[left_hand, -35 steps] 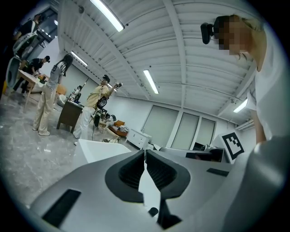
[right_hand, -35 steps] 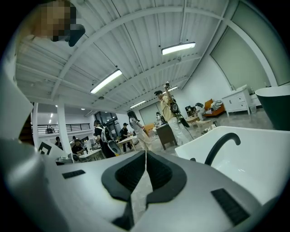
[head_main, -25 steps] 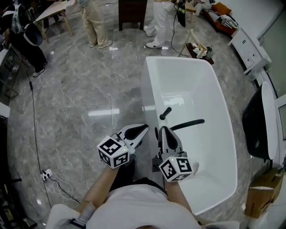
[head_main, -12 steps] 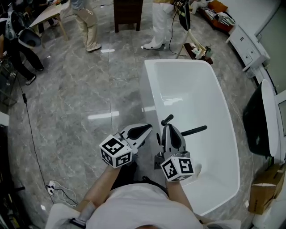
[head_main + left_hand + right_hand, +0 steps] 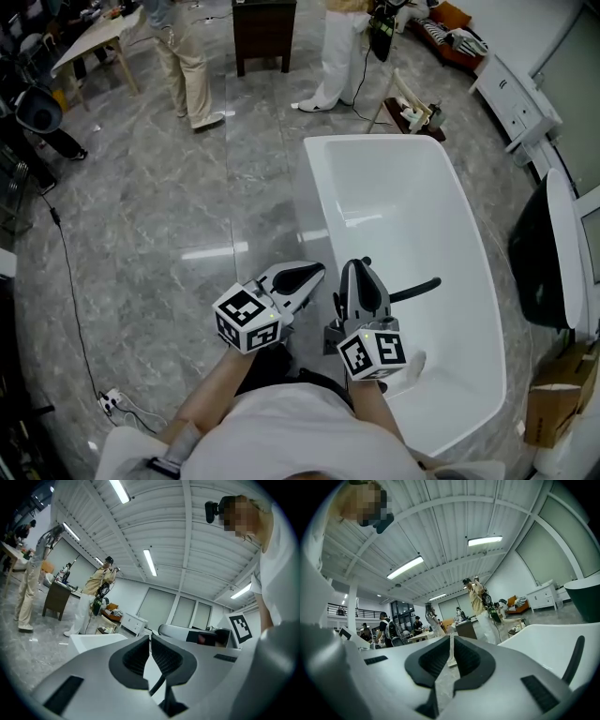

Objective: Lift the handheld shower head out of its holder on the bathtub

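The black handheld shower head [image 5: 417, 290] lies as a slim bar over the left rim of the white bathtub [image 5: 315, 197], slanting out over the basin. In the right gripper view it shows as a dark curved bar [image 5: 574, 660] at the right edge. My right gripper [image 5: 357, 266] hangs over that rim just left of the bar, shut and empty [image 5: 450, 642]. It hides the bar's holder end. My left gripper [image 5: 317, 271] is level beside it over the floor, shut with nothing between its pads [image 5: 150, 638].
Two people stand beyond the tub's far end near a dark cabinet [image 5: 263, 26]. A black tub [image 5: 536, 255] and a cardboard box [image 5: 553, 414] stand to the right. A cable [image 5: 67, 281] runs along the floor at left. Grey marble floor lies left of the tub.
Both grippers have come forward along the tub's left rim, still shut. The small black knob seen ahead of the right gripper is now hidden behind its tip.
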The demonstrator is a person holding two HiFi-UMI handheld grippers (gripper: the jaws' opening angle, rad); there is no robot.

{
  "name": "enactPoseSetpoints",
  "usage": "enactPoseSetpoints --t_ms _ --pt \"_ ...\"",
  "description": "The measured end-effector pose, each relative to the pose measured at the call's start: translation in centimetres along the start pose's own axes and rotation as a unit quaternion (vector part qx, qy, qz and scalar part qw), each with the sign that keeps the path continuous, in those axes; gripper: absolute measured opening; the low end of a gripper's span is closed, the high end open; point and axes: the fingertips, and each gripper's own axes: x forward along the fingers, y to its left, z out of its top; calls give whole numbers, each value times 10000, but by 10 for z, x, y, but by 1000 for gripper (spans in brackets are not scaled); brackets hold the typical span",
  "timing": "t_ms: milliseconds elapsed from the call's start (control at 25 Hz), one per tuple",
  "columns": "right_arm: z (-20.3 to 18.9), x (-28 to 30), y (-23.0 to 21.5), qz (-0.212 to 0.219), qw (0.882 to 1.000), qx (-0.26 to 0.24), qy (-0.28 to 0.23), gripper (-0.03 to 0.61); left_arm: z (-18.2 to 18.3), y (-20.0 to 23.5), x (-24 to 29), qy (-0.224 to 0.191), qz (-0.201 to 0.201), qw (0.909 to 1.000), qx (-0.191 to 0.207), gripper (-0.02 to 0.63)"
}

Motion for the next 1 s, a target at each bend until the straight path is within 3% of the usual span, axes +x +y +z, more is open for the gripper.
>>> enactPoseSetpoints --t_ms 160,240,320,760,1000 --pt "-1 14 7 -24 9999 -41 -161 33 1 20 -6 -22 1 10000 21 20" --pt "-1 16 7 -65 9998 -78 -164 137 1 25 -7 -48 -10 10000 -5 20" --pt "-1 16 4 -139 9997 -160 -127 174 2 26 -5 -77 -31 10000 -19 20" --pt "-12 19 -4 -306 9982 -495 123 175 -8 24 5 -112 -32 9997 -193 20" --pt "-15 9 -37 -735 9965 -266 295 175 -15 18 28 115 -138 9993 -320 20"
